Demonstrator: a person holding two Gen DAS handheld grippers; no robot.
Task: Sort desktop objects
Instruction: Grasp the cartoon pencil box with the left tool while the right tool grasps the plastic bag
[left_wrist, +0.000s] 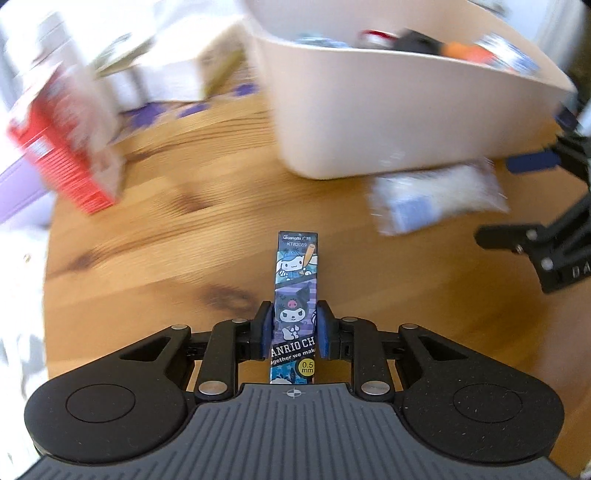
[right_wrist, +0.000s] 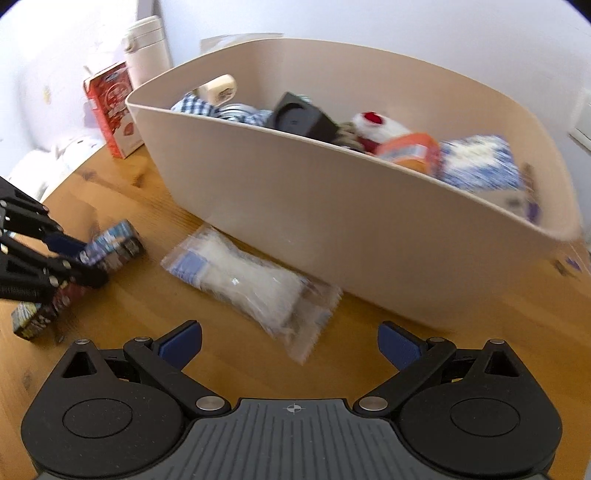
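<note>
My left gripper (left_wrist: 294, 328) is shut on a long cartoon-printed pen box (left_wrist: 297, 273), its blue pads pressing both narrow sides. From the right wrist view the same pen box (right_wrist: 110, 245) sits in the left gripper (right_wrist: 79, 264) just above the wooden table (left_wrist: 166, 258). A beige bin (right_wrist: 332, 221) full of mixed items stands behind. A clear packet with white contents (right_wrist: 251, 284) lies in front of the bin, just ahead of my right gripper (right_wrist: 290, 345), which is open with nothing between its fingers. In the left wrist view the packet (left_wrist: 439, 199) and the right gripper (left_wrist: 517, 199) show at right.
A red and white carton (right_wrist: 112, 107) stands left of the bin (left_wrist: 388, 110), with a white canister (right_wrist: 147, 48) behind it. The carton (left_wrist: 70, 147) is blurred in the left wrist view. The table's rounded edge runs along the left, with pale floor beyond.
</note>
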